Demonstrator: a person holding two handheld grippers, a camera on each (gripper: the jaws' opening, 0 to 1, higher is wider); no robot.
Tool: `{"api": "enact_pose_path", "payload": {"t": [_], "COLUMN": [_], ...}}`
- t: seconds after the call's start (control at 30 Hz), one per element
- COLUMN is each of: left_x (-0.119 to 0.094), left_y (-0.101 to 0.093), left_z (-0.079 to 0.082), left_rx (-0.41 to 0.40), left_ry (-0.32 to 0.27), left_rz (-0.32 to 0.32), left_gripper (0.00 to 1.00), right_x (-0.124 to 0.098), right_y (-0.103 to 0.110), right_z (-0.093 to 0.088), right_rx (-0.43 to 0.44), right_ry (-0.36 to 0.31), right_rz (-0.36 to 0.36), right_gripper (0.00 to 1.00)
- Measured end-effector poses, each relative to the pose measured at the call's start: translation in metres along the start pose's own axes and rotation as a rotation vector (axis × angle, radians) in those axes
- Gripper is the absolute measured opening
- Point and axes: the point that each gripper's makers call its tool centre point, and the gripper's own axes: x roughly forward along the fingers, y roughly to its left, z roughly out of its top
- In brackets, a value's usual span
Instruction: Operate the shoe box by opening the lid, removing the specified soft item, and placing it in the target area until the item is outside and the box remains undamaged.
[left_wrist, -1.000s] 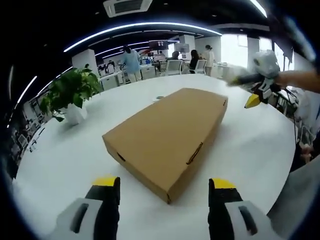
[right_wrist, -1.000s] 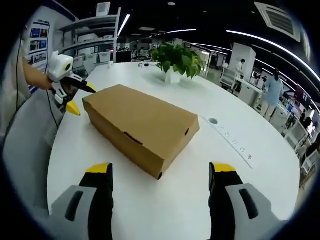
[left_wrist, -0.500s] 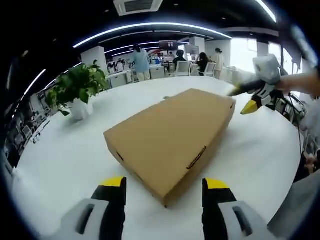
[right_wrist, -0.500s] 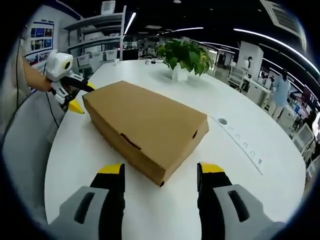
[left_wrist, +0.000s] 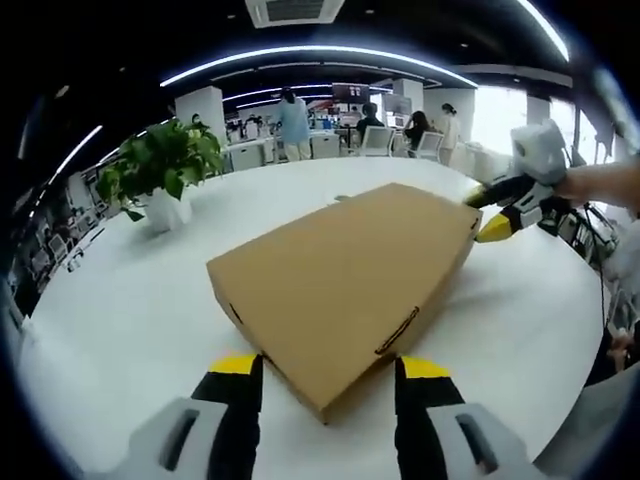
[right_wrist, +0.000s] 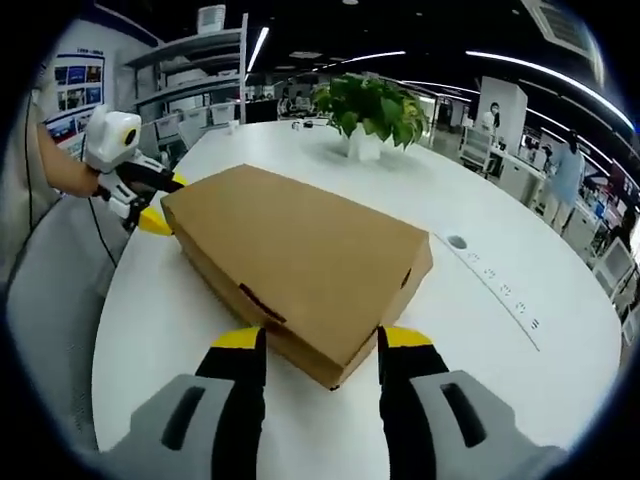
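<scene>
A shut brown cardboard shoe box (left_wrist: 340, 270) lies flat on a round white table (left_wrist: 130, 310). My left gripper (left_wrist: 328, 365) is open, and its yellow-tipped jaws straddle the box's near corner. In the left gripper view the right gripper (left_wrist: 500, 215) shows at the box's far right corner. In the right gripper view the same box (right_wrist: 300, 260) runs away from me. My right gripper (right_wrist: 322, 338) is open, with its jaws on either side of that near corner. The left gripper (right_wrist: 150, 210) sits at the far left corner, held by a hand. The box's contents are hidden.
A potted green plant (left_wrist: 165, 170) stands on the table beyond the box, also the plant (right_wrist: 370, 105) in the right gripper view. A round cable port (right_wrist: 458, 241) is set in the table top. People (left_wrist: 293, 120) and desks fill the office behind. A grey sleeve (right_wrist: 50, 290) lies at the left.
Both grippers have come closer to the box. Their jaws have narrowed, and each near corner of the box now sits between a pair of jaws.
</scene>
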Motion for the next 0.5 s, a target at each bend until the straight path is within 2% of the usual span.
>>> {"api": "enact_pose_path", "payload": {"t": [0.5], "left_x": [-0.0002], "left_y": [0.0011], "left_z": [-0.001], "left_rx": [-0.003], "left_ry": [0.004], "left_rz": [-0.005], "left_gripper": [0.51], "right_x": [0.0012], "right_y": [0.0048], "right_z": [-0.0009], "right_rx": [0.047], "right_ry": [0.001], "right_rz": [-0.038], "right_gripper": [0.43]}}
